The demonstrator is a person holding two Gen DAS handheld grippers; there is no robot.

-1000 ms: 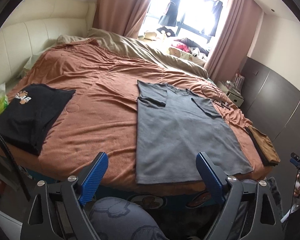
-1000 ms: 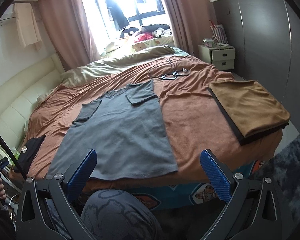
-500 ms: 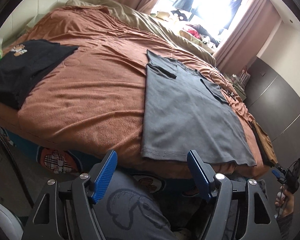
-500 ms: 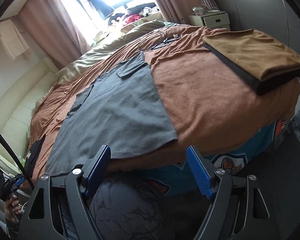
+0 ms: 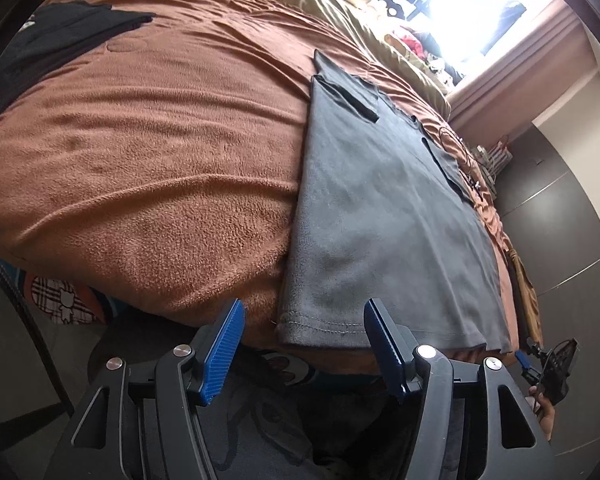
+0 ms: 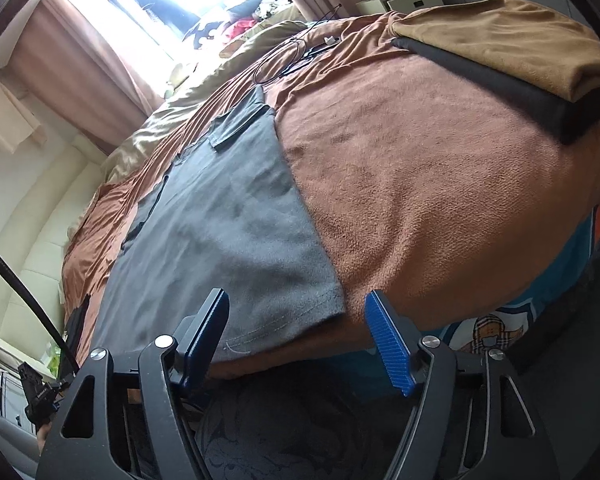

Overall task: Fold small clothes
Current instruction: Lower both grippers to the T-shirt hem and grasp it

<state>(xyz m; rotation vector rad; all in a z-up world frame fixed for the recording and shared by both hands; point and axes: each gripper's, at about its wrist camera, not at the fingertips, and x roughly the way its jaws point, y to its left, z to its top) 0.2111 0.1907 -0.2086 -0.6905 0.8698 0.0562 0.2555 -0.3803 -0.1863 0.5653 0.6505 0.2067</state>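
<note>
Grey jersey, a T-shirt (image 5: 384, 216), lies flat and face up on a rust-brown fleece blanket (image 5: 148, 152) that covers the bed, its hem at the near edge of the mattress and both short sleeves folded in over the chest. Only the left wrist view shows a folded black garment (image 5: 60, 36) far off at the upper left of the blanket, and at its lower right edge the other gripper in a hand (image 5: 546, 412); only the right wrist view shows a tan cloth folded on a dark one (image 6: 512, 52) at the far right of the bed, a loop of black cable (image 6: 284, 60) beyond the shirt's collar, and a pale bedside cabinet (image 6: 412, 0). Both views take in the bright window with its pink-brown curtains. The left gripper (image 5: 304, 344) points down at the shirt's near left corner, blue pads set to either side of the hem corner but clear of the cloth. The right gripper (image 6: 296, 340) is tilted likewise over the near right corner of the hem (image 6: 324, 304), its pads apart and not pressing the fabric. Both sets of jaws have just been closing, roughly half spread now, and neither holds anything
</note>
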